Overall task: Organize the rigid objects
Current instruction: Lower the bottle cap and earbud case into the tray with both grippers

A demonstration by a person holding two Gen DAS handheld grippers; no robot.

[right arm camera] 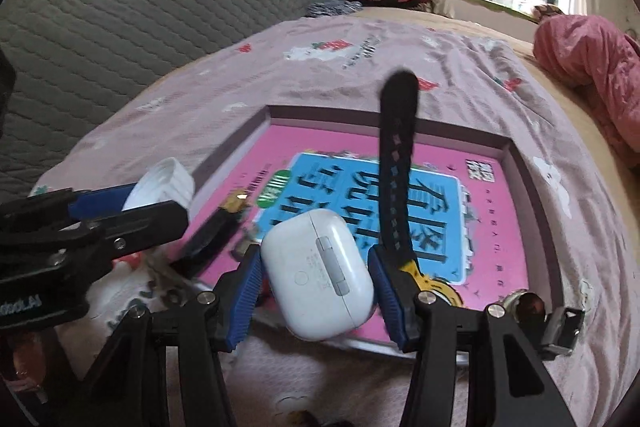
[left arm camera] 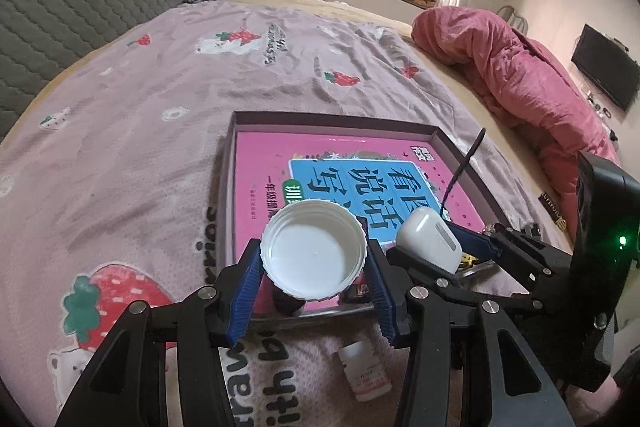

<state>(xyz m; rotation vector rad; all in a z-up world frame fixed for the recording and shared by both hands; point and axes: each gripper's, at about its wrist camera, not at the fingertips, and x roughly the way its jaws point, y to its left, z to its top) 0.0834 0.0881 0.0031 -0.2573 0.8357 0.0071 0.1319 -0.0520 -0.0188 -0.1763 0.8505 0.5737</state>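
On a bed spread with a strawberry-print sheet (left arm camera: pixel 160 99), two hand-held grippers are hanging over the near edge of a shallow box (left arm camera: pixel 332 121) lined with a pink book (left arm camera: pixel 452 203). At left, the left gripper (left arm camera: pixel 314 269) is gripping a white jar lid (left arm camera: pixel 314 253), open side up, its blue pads pressing the ribbed rim on opposite sides. The lid looks light and stiff, and the ribbing should be giving the pads good purchase. At right, the right gripper (right arm camera: pixel 316 279) is clamping a white earbud case (right arm camera: pixel 318 273) across its flanks, jaws fairly wide around it. That glossy, rounded shell is likely slick, so a hold across the broad middle seems safest. A black watch strap (right arm camera: pixel 396 163) is sticking up just beside the right-hand pad, while a small bottle (left arm camera: pixel 364 373) is lying on the sheet outside the box.
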